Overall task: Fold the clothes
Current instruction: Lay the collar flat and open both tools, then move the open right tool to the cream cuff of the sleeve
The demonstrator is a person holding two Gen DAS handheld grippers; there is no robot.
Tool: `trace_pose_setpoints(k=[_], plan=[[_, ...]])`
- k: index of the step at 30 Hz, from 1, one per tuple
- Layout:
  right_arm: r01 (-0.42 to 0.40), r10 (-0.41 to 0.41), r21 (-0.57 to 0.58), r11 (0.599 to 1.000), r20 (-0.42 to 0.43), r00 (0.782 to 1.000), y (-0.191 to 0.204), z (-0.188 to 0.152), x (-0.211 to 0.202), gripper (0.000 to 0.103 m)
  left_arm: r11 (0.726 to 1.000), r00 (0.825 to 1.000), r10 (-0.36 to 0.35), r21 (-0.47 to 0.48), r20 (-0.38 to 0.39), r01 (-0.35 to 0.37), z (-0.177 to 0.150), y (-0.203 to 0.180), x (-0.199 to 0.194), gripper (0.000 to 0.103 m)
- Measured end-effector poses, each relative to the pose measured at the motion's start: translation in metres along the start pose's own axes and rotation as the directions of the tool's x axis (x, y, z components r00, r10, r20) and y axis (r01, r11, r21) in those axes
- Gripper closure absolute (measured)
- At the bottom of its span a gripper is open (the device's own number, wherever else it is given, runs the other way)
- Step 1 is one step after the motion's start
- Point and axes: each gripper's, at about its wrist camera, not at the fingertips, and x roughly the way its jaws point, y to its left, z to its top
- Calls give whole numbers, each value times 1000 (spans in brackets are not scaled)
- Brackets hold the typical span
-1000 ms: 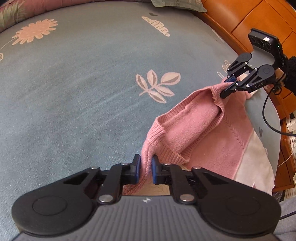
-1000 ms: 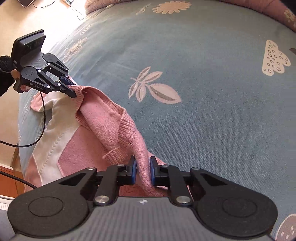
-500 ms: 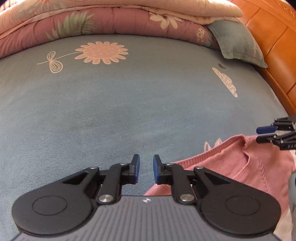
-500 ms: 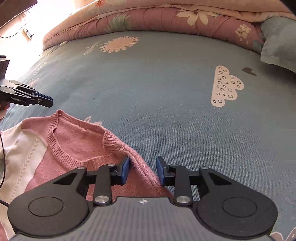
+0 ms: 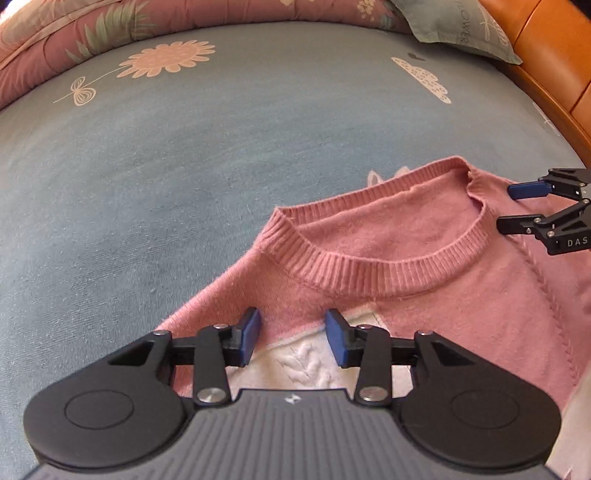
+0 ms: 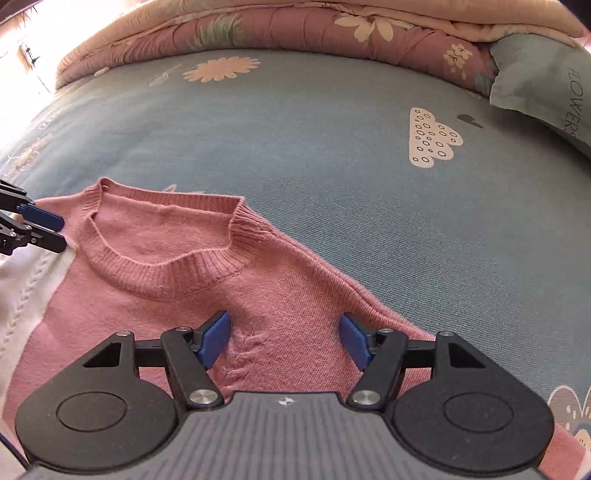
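Sweater is lying face-up on the bed, neckline toward the quilt and pillow; shoulders look spread w/ no bunching near the collar. Judging progress: layout step is about done, no fold visible yet, so sleeves-in and body fold are all still ahead. Lower half of the garment is out of view, can't say how flat it is.

My left fingers have just been opening; now standing partway apart over the shoulder where pink meets the white cable panel, pads not pressing, holding nothing. My right fingers have also just been opening, wider than the left, and are straddling the knit of the other shoulder without pinching it. Cloth is showing between both pairs but is lying free.

Pose: both hands are pitching steeply down at the bed, low over the sweater, one per shoulder, each visible at the edge of the other's view.
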Motion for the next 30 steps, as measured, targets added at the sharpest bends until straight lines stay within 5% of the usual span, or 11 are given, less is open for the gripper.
trace_pose_setpoints(k=[2,4,10,15,18,21,26,30], plan=[[13,-14,34,999,13,1000,0,8,11,6,1000,1000,11,-15,24,-11,8,2,6,54],[26,-27,60,998,26,999,1,15,17,2,999,1000,18,-38,25,-17,17,3,7,53],[31,-35,76,997,52,998,6,7,-29,2,998,998,29,-49,48,-26,-1,-11,-25,52],[42,-48,111,993,59,997,19,-56,-65,1,997,995,44,-60,92,-39,-56,-50,-54,45],[77,-76,166,983,-13,997,21,-96,-64,1,995,996,70,-74,55,-66,-87,-66,-52,43],[81,-83,139,987,6,997,31,-121,-81,0,989,996,85,-120,35,-80,-114,-74,-56,41],[96,-100,137,986,21,995,31,-119,-110,0,979,998,64,-193,7,-61,-120,-77,-67,37],[219,-242,295,930,42,969,-17,-107,-110,0,981,998,62,-185,-11,-63,-121,-81,-63,36]])
